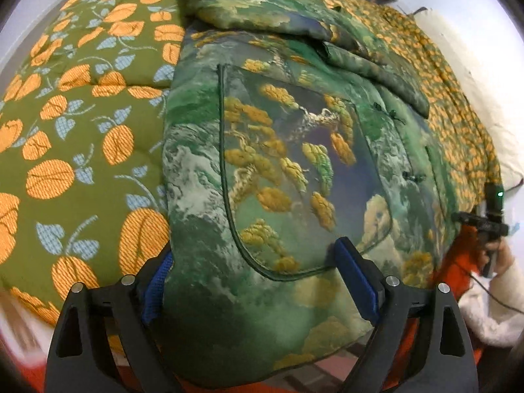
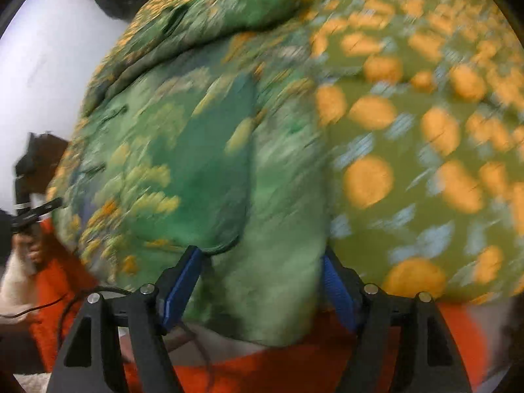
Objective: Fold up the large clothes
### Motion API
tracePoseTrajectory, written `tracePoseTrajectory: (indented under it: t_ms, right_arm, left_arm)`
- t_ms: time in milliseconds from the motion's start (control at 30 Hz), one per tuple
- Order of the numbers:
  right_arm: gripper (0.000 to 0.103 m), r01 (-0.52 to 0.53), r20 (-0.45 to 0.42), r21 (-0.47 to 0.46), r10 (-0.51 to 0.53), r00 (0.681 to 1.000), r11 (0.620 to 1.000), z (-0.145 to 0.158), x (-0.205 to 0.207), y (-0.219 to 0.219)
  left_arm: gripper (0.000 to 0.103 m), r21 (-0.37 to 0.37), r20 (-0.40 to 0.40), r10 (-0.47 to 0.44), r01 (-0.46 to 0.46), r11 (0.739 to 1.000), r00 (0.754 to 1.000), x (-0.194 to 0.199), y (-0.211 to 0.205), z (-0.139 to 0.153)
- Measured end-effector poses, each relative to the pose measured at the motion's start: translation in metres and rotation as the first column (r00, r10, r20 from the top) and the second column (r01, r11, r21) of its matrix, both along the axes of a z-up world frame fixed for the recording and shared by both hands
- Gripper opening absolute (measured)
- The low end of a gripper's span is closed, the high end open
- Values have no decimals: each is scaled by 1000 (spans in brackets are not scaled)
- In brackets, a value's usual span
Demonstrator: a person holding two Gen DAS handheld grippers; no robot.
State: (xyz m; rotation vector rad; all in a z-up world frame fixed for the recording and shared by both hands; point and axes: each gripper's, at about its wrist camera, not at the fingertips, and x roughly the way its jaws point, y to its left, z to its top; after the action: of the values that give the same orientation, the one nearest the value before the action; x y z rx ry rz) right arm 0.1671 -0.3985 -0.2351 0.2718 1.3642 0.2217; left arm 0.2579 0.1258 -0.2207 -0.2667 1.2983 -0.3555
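A padded green jacket (image 1: pixel 294 150) with a woven pine and mountain pattern lies flat on the bed. One sleeve (image 1: pixel 249 3) is folded across its top. My left gripper (image 1: pixel 252 252) stands open above the near hem, its blue pads (image 1: pixel 355 278) wide apart, and a dark-piped pocket (image 1: pixel 278 180) sits just ahead. In the blurred right wrist view the jacket (image 2: pixel 196 163) fills the left half. My right gripper (image 2: pixel 262 253) is open over its near right edge. Fabric lies between the fingers and is not pinched.
An olive bedspread (image 1: pixel 82 131) with orange fruit covers the bed (image 2: pixel 409 147). Orange-red cloth (image 2: pixel 262 370) hangs along the near edge. At the right of the left wrist view a hand in a white fleecy sleeve (image 1: pixel 491 311) holds the other handle. A cable (image 2: pixel 65 301) trails nearby.
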Motion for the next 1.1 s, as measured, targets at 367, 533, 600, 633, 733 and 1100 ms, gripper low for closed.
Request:
tracePoseTrajectory:
  t_ms: [367, 533, 600, 633, 733, 1100]
  right_arm:
    - [15, 23, 27, 127, -26, 999, 992, 36, 2, 2]
    - [13, 65, 73, 198, -81, 994, 978, 67, -6, 1]
    - [13, 66, 74, 217, -83, 994, 974, 77, -10, 2]
    - [12, 68, 74, 229, -87, 993, 971, 82, -17, 4]
    - [12, 64, 65, 261, -84, 994, 963, 92, -33, 9]
    - [11, 165, 56, 458, -213, 975, 874, 129, -81, -7]
  left_arm:
    - [15, 6, -85, 17, -17, 1000, 996, -9, 6, 9]
    - [12, -34, -28, 40, -41, 999, 999, -21, 12, 40]
    - [12, -37, -13, 34, -34, 999, 999, -30, 12, 51]
    - [12, -36, -14, 30, -30, 999, 999, -38, 14, 56]
    - [12, -27, -42, 22, -23, 999, 999, -63, 20, 62]
    - [12, -186, -46, 90, -97, 978, 995, -105, 70, 119]
